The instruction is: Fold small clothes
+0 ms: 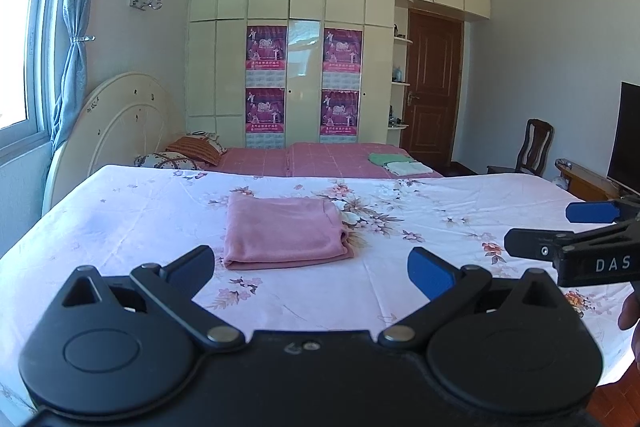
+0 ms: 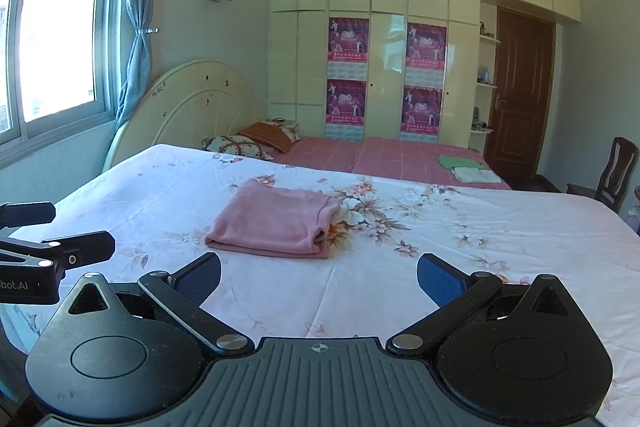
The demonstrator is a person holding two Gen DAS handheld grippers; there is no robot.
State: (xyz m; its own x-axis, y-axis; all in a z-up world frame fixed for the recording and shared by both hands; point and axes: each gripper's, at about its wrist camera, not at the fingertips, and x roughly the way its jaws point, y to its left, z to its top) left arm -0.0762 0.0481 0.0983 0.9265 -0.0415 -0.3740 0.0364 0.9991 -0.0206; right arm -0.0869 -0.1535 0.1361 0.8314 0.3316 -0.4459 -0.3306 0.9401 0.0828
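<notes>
A folded pink garment [image 1: 285,231] lies flat near the middle of the flowered bed [image 1: 120,219], well apart from the left gripper [image 1: 312,273] and right gripper [image 2: 319,281], whose fingers are spread wide and hold nothing.

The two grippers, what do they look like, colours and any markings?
Both the left gripper and the right gripper are matte black plastic, with rounded pivot housings, silver rivets and blue pads on the fingers. The right one carries white letters "DAS" on its side; the left one reads "bot.AI".
</notes>
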